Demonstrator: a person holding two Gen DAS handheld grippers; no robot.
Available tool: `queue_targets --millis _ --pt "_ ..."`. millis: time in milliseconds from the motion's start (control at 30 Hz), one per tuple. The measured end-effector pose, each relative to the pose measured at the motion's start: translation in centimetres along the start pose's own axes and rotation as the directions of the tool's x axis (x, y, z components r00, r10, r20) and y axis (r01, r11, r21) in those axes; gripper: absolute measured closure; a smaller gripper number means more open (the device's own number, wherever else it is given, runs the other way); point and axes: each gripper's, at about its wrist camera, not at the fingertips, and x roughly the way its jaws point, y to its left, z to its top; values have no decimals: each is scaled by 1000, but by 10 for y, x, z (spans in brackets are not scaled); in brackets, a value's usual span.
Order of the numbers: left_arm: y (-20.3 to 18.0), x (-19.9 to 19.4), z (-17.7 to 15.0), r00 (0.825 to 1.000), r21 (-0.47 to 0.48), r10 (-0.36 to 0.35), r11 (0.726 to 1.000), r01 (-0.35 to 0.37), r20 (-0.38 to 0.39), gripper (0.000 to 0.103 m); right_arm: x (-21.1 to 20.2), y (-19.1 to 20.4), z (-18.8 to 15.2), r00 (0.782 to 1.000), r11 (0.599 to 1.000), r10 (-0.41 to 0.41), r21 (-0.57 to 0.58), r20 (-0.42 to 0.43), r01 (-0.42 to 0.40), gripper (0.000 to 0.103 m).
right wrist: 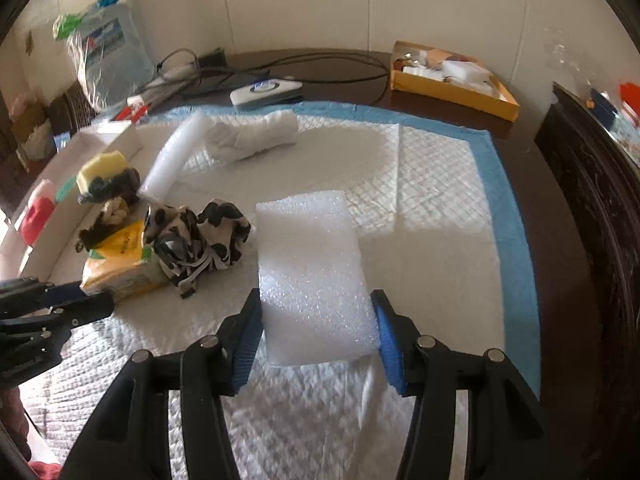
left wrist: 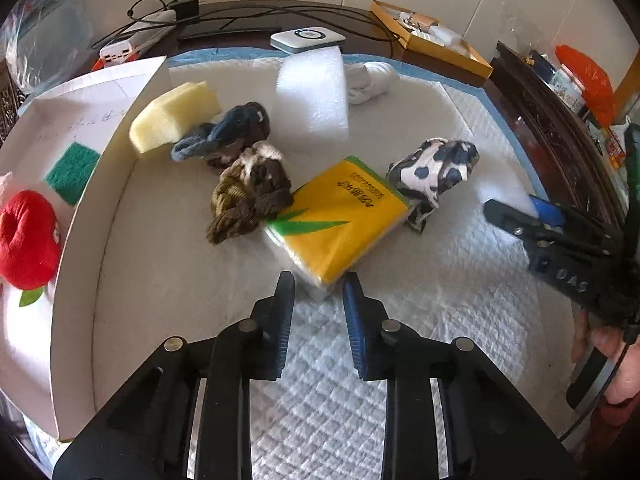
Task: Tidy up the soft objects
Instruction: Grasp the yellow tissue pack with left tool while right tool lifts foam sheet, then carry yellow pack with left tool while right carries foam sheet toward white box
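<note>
My left gripper is open and empty, its tips just short of a yellow tissue pack on the white pad. Beyond lie a brown knitted bundle, a blue-grey sock bundle, a yellow sponge, a white foam block, a white rolled cloth and a black-and-white spotted cloth. My right gripper is shut on a white foam slab, holding it by its sides. The white box on the left holds a red plush apple and a green pad.
The pad covers a dark table. At the back are cables, a white device, a power bank and an open yellow box. A plastic bag stands at the back left. Dark furniture is on the right.
</note>
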Motion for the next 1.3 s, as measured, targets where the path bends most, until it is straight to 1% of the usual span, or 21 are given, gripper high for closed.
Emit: queue_targets --millis 67,100,133,167,200,233,333,367,467,500,533,600,800,833,867,900,933,967,1067,1133,1300 --pt "2 -2 -3 1000 -3 4 1000 -4 4 78 -6 -1 0 1000 1000 2 9 13 -2 50" --pt "4 -3 -4 1000 -7 3 1000 -3 0 74 -8 -2 1 1000 1000 3 12 20 -4 50" --pt "5 -6 -6 1000 -16 1 1000 -1 -1 52 -11 -2 1 1000 1000 6 14 25 -6 50" --pt "7 -11 -8 1000 -27 -2 1000 2 8 15 -13 -2 1 1000 1000 8 15 29 -9 50" --pt "9 -17 -10 999 -33 -14 999 15 32 4 -14 -2 1 999 1000 11 18 32 -11 50" --pt "10 -22 -10 998 -29 -35 999 36 57 0 -15 -3 0 999 1000 12 22 34 -12 50" --pt "18 -28 -6 990 -12 -82 996 84 114 0 -19 -5 -2 999 999 11 38 36 -12 50" --pt "20 -27 -3 989 -13 -101 995 103 110 0 -20 -5 -3 999 999 10 42 36 -11 50" --pt "23 -16 8 976 -6 -211 977 211 61 0 -24 -9 -6 999 999 3 54 39 -5 50" --pt "20 -13 10 973 8 -225 974 225 49 0 -26 -9 -7 999 998 0 58 41 -2 50" --pt "17 -11 11 972 31 -232 973 230 39 0 -27 -11 -7 999 998 -2 61 42 -1 50" --pt "8 -6 15 976 79 -214 974 212 29 0 -31 -12 -8 999 998 -4 64 45 2 50" --pt "-3 6 41 977 178 -208 964 196 46 1 -39 -12 -10 998 997 -3 73 56 -1 50" --pt "-5 7 43 977 200 -210 960 197 43 7 -40 -12 -10 998 997 -1 74 58 -3 50" --pt "-8 8 43 977 223 -210 955 197 35 18 -40 -12 -10 998 997 1 75 59 -5 50" --pt "-10 8 41 978 244 -205 950 193 27 25 -41 -12 -10 998 997 3 77 60 -8 50" --pt "-12 8 38 980 264 -196 947 182 25 42 -41 -12 -10 998 997 5 78 61 -10 50" --pt "-15 9 34 984 292 -174 943 160 22 48 -42 -11 -10 998 997 8 78 62 -13 50" --pt "-22 14 22 994 353 -105 931 96 7 52 -44 -7 -9 997 997 29 67 69 -34 50" --pt "-25 12 15 997 380 -72 923 54 33 54 -48 -2 -7 996 997 38 56 87 -43 50" --pt "-19 -8 8 993 328 -107 941 84 53 53 -68 11 4 984 995 68 54 168 -78 50"
